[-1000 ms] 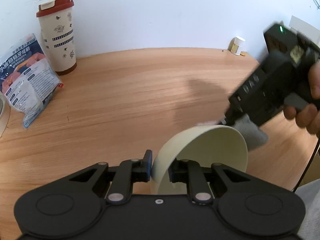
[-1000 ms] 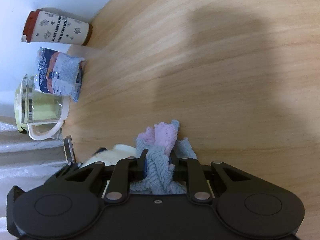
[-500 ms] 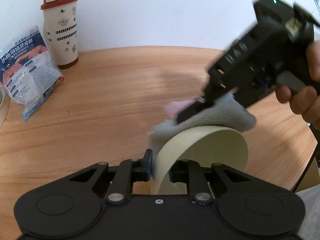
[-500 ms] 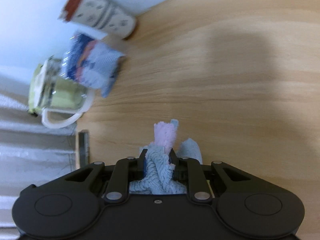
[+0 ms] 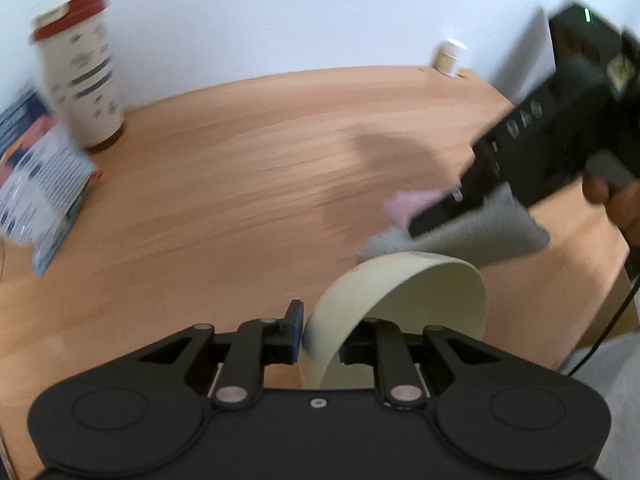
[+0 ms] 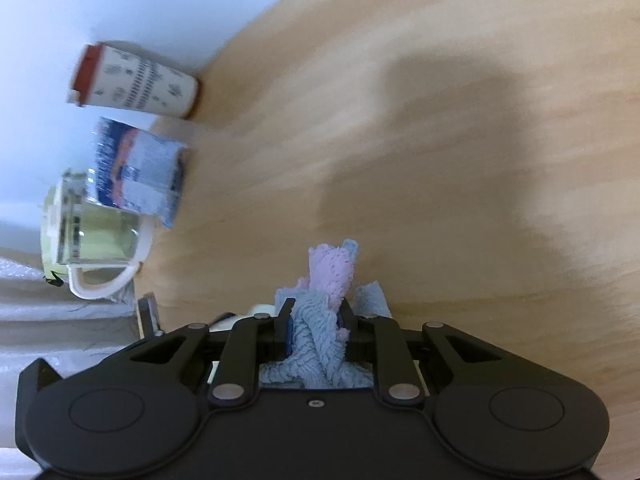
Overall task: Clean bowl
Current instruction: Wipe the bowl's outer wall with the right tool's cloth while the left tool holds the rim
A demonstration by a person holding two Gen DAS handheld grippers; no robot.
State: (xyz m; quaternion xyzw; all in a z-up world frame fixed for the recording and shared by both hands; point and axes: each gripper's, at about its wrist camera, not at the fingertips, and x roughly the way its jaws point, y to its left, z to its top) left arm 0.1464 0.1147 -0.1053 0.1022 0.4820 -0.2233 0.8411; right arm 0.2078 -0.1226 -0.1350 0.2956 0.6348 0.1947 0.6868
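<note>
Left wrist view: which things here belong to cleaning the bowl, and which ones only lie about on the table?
Part of the job:
- cream bowl, its rim between the left tongs
- blue and pink cloth, clamped in the right tongs

Lying about:
- red-lidded cup
- blue printed packet
- small white-capped bottle
- glass jug

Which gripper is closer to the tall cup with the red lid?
Left, probably. The left gripper sits across bare table from the cup, holding the bowl. The right gripper, holding the cloth, is farther off beyond the bowl.
</note>
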